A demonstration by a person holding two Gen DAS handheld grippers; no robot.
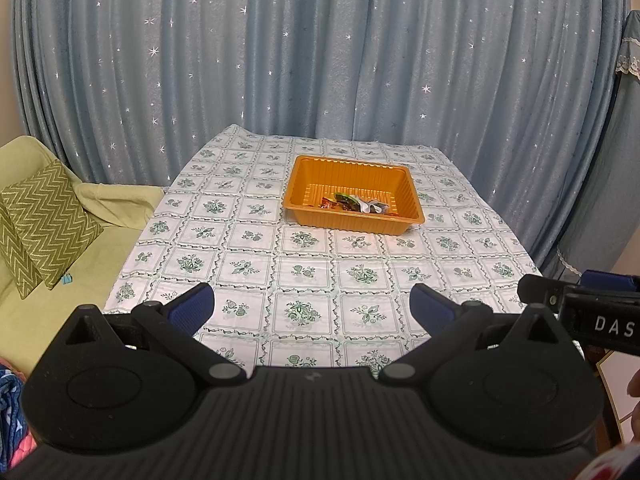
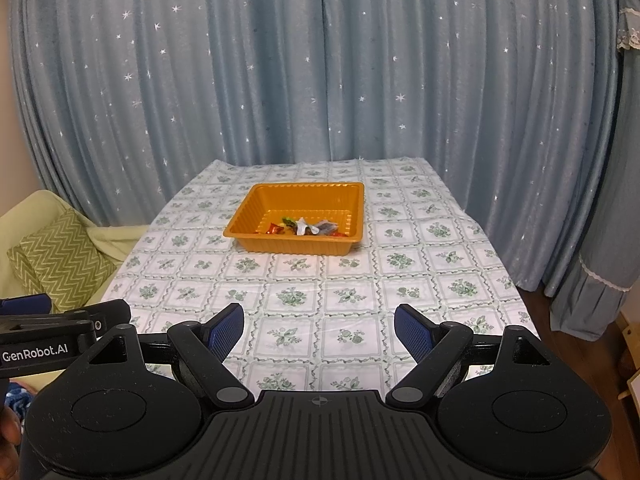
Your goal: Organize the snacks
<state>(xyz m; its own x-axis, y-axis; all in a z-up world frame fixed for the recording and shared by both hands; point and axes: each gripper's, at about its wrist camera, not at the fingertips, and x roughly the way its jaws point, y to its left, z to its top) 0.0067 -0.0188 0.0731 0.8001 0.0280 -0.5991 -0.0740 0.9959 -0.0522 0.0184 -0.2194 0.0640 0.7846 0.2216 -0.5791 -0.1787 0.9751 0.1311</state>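
Note:
An orange plastic tray point(image 1: 304, 178) stands on the far middle of the table; it also shows in the right wrist view point(image 2: 256, 208). Several small wrapped snacks point(image 1: 356, 203) lie in a heap at its near side, also seen in the right wrist view point(image 2: 308, 227). My left gripper point(image 1: 312, 306) is open and empty, held above the table's near edge, well short of the tray. My right gripper point(image 2: 319, 328) is open and empty, beside the left one. The right gripper's body point(image 1: 592, 308) shows at the right of the left wrist view, and the left gripper's body point(image 2: 52, 336) shows at the left of the right wrist view.
The table wears a white cloth with green flower squares point(image 1: 248, 240). A pale green sofa point(image 1: 40, 320) with a zigzag cushion point(image 1: 48, 220) stands to the left. Blue starred curtains point(image 1: 320, 48) hang behind the table. Wooden floor point(image 2: 580, 344) lies to the right.

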